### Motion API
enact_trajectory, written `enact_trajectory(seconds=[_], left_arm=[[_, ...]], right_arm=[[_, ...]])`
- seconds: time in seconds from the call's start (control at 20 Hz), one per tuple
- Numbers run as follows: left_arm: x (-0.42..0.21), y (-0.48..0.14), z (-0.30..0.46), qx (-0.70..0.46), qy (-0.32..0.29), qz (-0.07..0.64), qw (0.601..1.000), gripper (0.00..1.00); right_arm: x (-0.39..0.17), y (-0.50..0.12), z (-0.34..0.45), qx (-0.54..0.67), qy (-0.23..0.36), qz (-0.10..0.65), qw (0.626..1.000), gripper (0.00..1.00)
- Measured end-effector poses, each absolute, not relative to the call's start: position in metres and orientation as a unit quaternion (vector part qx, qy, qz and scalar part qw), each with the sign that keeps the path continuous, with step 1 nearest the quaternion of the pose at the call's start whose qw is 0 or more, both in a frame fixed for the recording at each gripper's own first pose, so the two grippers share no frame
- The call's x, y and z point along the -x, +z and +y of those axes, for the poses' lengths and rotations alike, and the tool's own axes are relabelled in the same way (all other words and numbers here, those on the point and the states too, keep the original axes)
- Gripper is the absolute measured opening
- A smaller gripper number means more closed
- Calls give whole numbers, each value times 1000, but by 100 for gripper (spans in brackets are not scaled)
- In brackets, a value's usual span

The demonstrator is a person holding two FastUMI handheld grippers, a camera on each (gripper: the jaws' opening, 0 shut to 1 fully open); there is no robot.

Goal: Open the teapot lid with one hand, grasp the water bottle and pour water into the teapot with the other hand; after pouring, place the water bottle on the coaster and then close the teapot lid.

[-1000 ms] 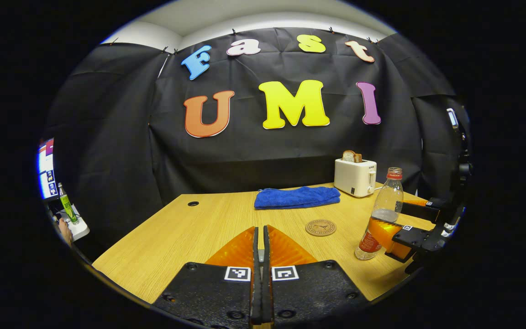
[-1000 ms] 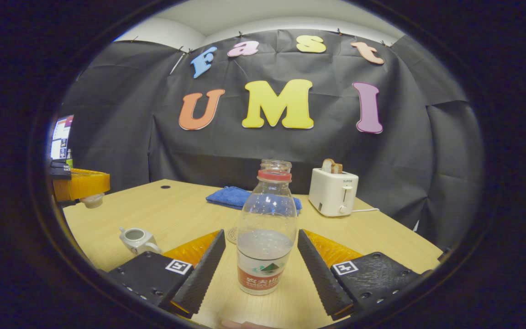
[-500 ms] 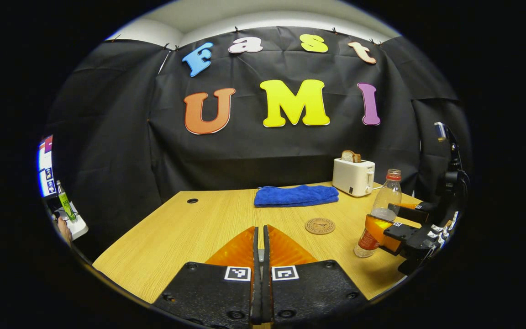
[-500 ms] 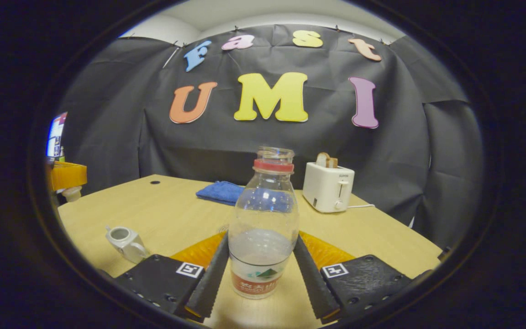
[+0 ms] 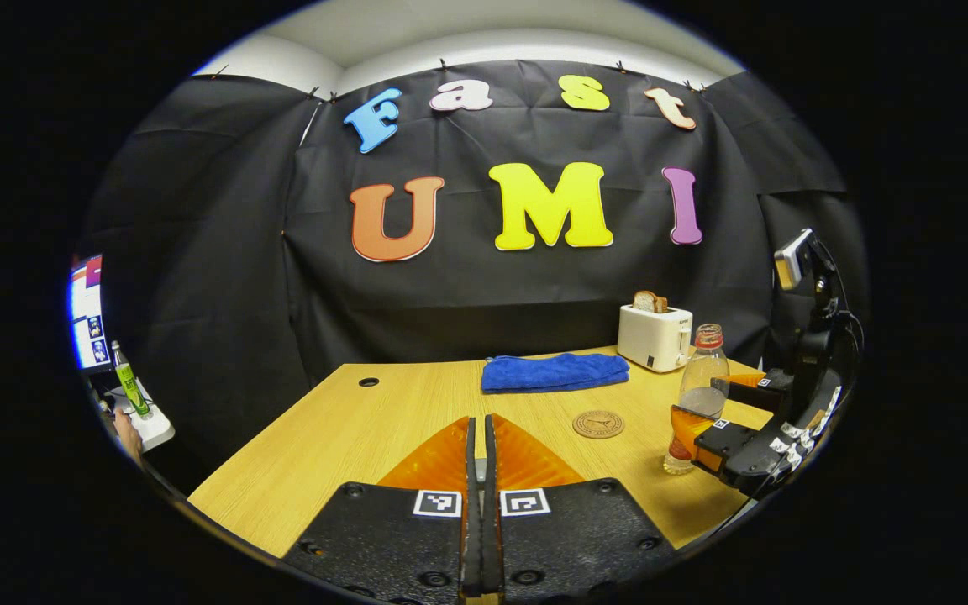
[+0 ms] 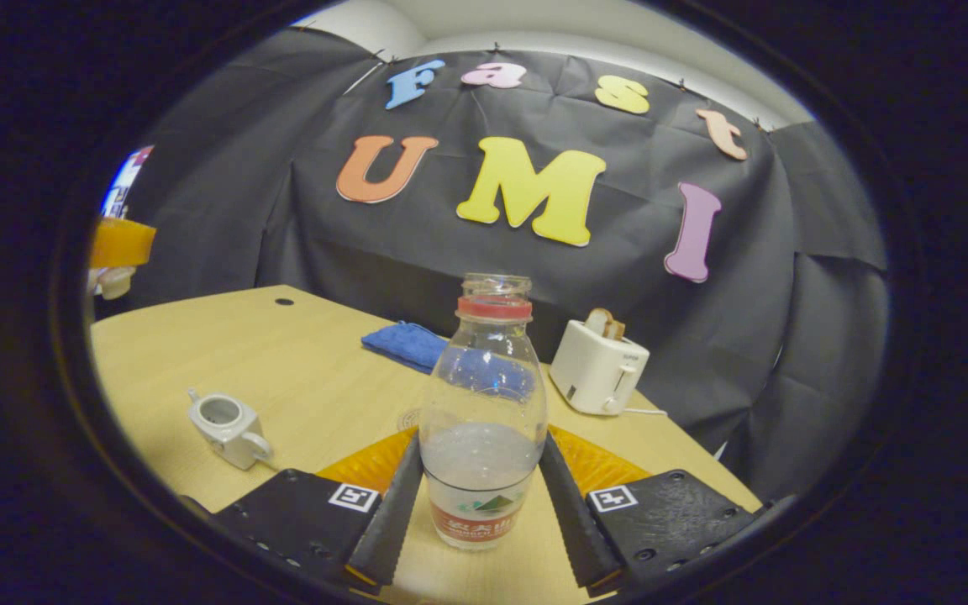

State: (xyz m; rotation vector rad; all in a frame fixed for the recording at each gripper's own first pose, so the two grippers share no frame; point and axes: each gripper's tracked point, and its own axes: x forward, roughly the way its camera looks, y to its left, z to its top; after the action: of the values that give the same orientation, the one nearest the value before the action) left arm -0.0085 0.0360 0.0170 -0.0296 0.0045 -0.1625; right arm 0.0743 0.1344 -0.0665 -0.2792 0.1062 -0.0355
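Right gripper (image 6: 481, 504) clamping water bottle (image 6: 484, 420), open teapot (image 6: 225, 424) left.

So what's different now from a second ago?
The right gripper closed its open fingers onto the bottle and tilted a bit. The left gripper stayed shut. The teapot, open, the coaster, towel and toaster kept their places on the table.

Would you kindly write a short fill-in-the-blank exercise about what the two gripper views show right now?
1. The right gripper is shut on the water ____.
2. The teapot stands on the table with its lid ____.
3. A slice of bread sticks out of the white ____.
4. The blue towel lies beyond the round ____.

Missing words: bottle; off; toaster; coaster
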Motion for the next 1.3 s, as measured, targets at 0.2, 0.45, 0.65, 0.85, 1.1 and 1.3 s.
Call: enact_trajectory(seconds=[0.2, 0.45, 0.65, 0.85, 1.1, 1.3], left_arm=[[11, 16, 50, 22, -83, 6, 996, 3], [12, 19, 70, 16, -68, 2, 998, 3], [13, 21, 83, 28, -63, 1, 998, 3], [11, 17, 92, 30, -55, 5, 998, 3], [8, 16, 95, 32, -53, 9, 998, 3], [9, 14, 94, 34, -56, 12, 998, 3]], right_arm=[[-71, -57, 140, 229, -56, 42, 971, 77], [-73, -72, 156, 335, -67, 52, 938, 76], [-77, -81, 164, 413, -76, 51, 906, 77], [-80, -93, 175, 481, -81, 50, 872, 77], [-79, -105, 198, 578, -60, 22, 813, 78], [-76, -101, 207, 639, -55, 0, 767, 77]])
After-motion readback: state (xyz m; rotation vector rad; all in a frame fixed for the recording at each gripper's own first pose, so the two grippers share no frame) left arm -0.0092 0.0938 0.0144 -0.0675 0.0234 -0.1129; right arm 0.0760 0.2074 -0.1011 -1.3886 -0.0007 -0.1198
